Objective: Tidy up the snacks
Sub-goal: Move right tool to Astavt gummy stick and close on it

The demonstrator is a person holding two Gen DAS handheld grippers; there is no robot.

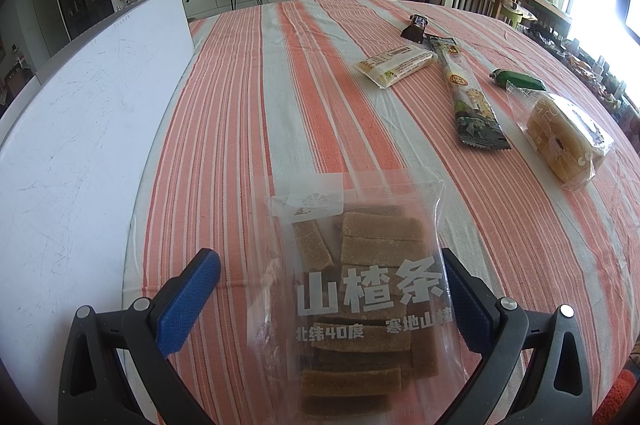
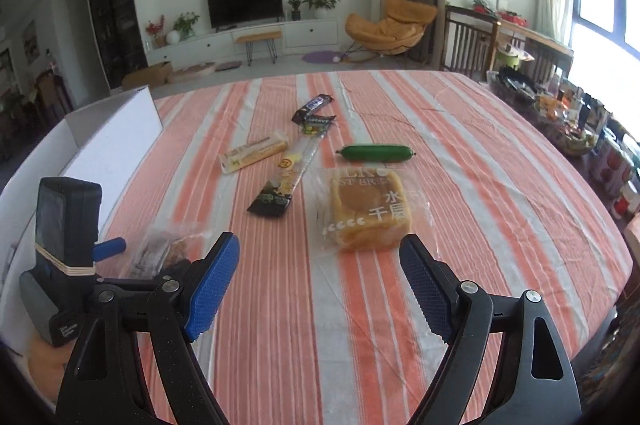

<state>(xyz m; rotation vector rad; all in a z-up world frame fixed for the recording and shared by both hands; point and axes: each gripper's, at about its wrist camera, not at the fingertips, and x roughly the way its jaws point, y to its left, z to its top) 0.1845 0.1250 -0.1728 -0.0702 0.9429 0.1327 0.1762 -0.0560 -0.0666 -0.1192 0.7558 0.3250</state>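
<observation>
A clear bag of brown hawthorn strips (image 1: 360, 285) lies on the striped tablecloth (image 1: 260, 105) between the fingers of my left gripper (image 1: 328, 259). That gripper is open, and its left pad (image 1: 188, 305) stands clear of the bag. My right gripper (image 2: 320, 241) hangs open above the cloth with nothing between its fingers. Just beyond it lies a wrapped layered bread (image 2: 368, 213). Farther off are a green sausage (image 2: 374, 152), a long stick packet (image 2: 292, 169), a pale yellow bar (image 2: 254, 155) and a dark chocolate bar (image 2: 314, 107).
An open white box (image 2: 116, 129) stands along the table's left side, its wall (image 1: 80, 105) close to my left gripper. Off the table's right edge sits a cluttered side surface (image 2: 580, 129). Wooden chairs (image 2: 468, 37) stand behind the far edge.
</observation>
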